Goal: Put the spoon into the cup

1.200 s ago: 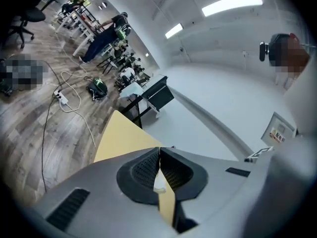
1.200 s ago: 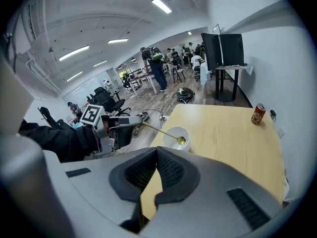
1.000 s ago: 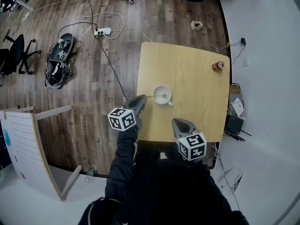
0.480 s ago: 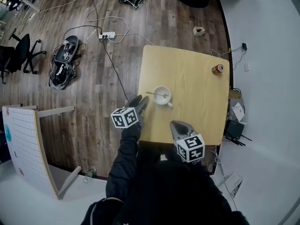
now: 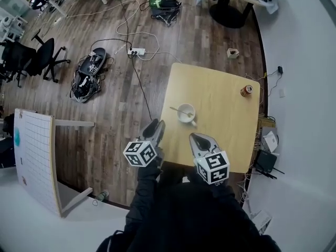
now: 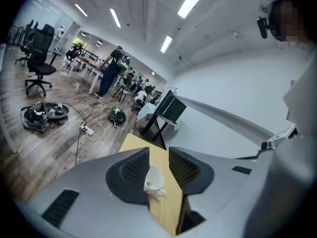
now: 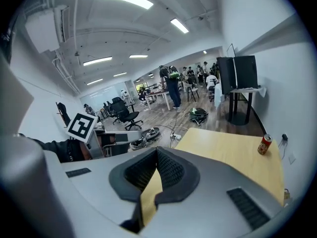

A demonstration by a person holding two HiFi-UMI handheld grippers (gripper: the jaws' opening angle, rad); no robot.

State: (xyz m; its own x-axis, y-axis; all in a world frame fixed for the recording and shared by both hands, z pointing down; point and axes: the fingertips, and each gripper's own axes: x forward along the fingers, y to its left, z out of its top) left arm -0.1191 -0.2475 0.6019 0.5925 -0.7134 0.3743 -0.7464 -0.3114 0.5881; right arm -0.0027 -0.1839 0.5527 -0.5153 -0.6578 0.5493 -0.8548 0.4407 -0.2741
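Observation:
A white cup (image 5: 186, 112) stands near the middle of the yellow table (image 5: 220, 135). The spoon (image 5: 177, 109) lies in it, its handle sticking out over the rim to the left. My left gripper (image 5: 157, 126) hovers off the table's near left edge, apart from the cup. Its jaws are opening with nothing between them. In the left gripper view (image 6: 159, 151) the cup (image 6: 154, 180) shows well beyond the gap. My right gripper (image 5: 195, 137) hangs over the table's near edge. In the right gripper view (image 7: 157, 150) its jaw tips meet, holding nothing.
An orange can (image 5: 246, 90) stands at the table's far right, also seen in the right gripper view (image 7: 265, 145). On the wooden floor to the left lie a power strip with cables (image 5: 137, 51), a dark bag (image 5: 90, 72) and a white panel (image 5: 37, 156). An office chair (image 5: 31, 59) stands farther left.
My left gripper has let go of the spoon's handle, opened, and drawn back from the cup towards me. The spoon stays in the cup. Both grippers have risen.

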